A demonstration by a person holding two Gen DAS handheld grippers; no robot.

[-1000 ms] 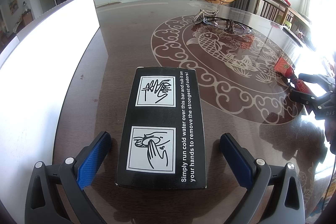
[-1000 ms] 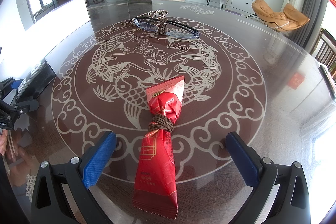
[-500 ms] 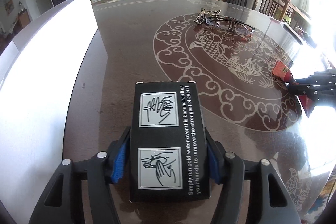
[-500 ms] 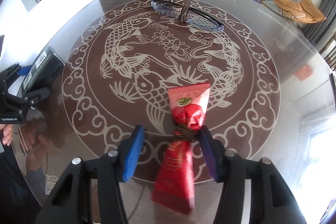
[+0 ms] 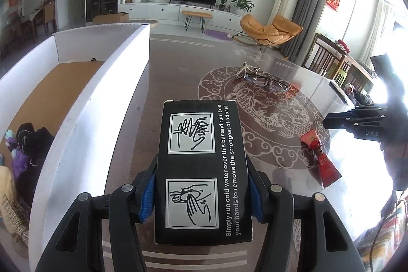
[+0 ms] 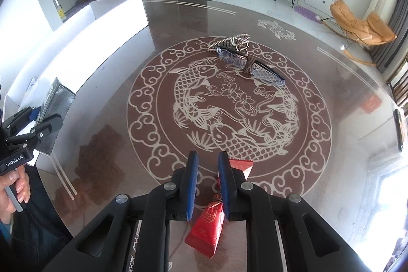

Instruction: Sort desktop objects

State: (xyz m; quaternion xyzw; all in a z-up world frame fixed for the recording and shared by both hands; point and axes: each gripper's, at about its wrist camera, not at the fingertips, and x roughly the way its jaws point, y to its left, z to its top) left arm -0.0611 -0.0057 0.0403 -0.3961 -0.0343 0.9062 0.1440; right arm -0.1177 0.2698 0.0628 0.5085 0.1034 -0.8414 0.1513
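Observation:
My left gripper (image 5: 201, 191) is shut on a black box (image 5: 202, 165) with white hand-washing pictures and holds it lifted above the table, beside the white storage box (image 5: 102, 103). It also shows in the right wrist view (image 6: 54, 103). My right gripper (image 6: 206, 180) is nearly closed with nothing between its pads, raised above a red wrapped packet (image 6: 207, 228) that lies on the table. The packet also shows in the left wrist view (image 5: 320, 157), below the right gripper (image 5: 357, 119).
Glasses (image 6: 251, 66) and a beaded hair clip (image 6: 230, 41) lie at the far side of the fish pattern. The white storage box holds dark cloth items (image 5: 28, 144) and a studded piece (image 5: 15, 218). A person's hand (image 6: 15, 182) holds the left gripper.
My left gripper closed on the black box and lifted it. My right gripper closed toward the red packet, then rose without it; the packet stays on the table.

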